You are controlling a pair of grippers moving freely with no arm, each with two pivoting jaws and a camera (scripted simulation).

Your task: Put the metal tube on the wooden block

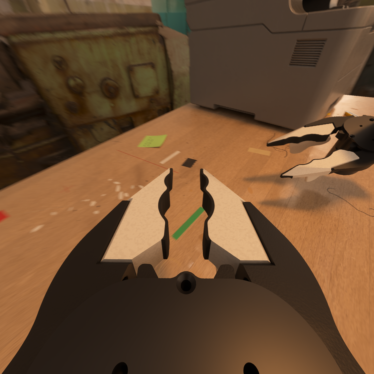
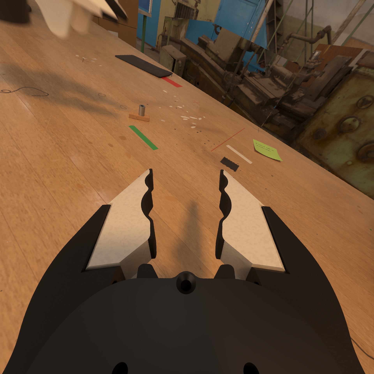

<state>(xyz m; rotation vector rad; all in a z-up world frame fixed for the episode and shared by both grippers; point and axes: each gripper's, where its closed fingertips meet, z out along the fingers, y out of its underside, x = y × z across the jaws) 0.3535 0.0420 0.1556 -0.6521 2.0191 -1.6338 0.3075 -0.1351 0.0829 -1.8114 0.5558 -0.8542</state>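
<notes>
In the right wrist view a small grey metal tube [image 2: 142, 110] stands upright on a flat wooden block [image 2: 139, 117] far ahead on the table, beyond a green tape strip [image 2: 143, 137]. My right gripper [image 2: 186, 172] is open and empty, well short of them; it also shows at the right of the left wrist view [image 1: 277, 159]. My left gripper [image 1: 186, 172] is open with a narrow gap, empty, above the green tape strip [image 1: 188, 222]. The tube and block do not show in the left wrist view. A blurred part of the left gripper [image 2: 77, 14] shows at the top left.
A grey printer [image 1: 279, 60] stands at the back of the wooden table [image 1: 303, 263]. A green sticky note [image 1: 152, 141], white strip [image 1: 170, 157] and black chip [image 1: 189, 162] lie ahead. A black flat pad [image 2: 143, 65] and red tape [image 2: 172, 82] lie near the table's far edge.
</notes>
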